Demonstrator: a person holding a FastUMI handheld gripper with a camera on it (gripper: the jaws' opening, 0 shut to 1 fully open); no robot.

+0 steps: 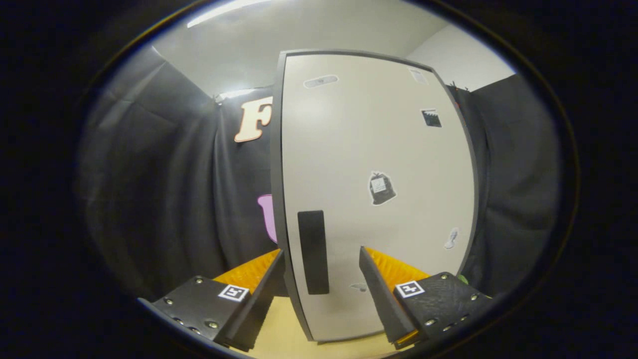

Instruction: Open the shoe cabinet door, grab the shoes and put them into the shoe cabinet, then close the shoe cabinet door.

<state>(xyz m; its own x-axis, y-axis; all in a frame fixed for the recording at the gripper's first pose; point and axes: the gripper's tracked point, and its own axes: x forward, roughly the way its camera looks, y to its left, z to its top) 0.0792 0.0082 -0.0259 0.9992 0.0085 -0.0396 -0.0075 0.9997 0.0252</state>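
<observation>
Two fingers of the gripper (321,262) stand wide apart, holding nothing. Between them, just ahead, sits the black upright handle (313,252) of the shoe cabinet door (369,149), nearer the left finger and touched by neither. The pale door's dark left edge runs past the left fingertip, and the door rises well beyond both fingers, carrying several small stickers (382,188). Under the fingers lies a yellowish floor (281,334). Black cloth hangs behind on both sides.
</observation>
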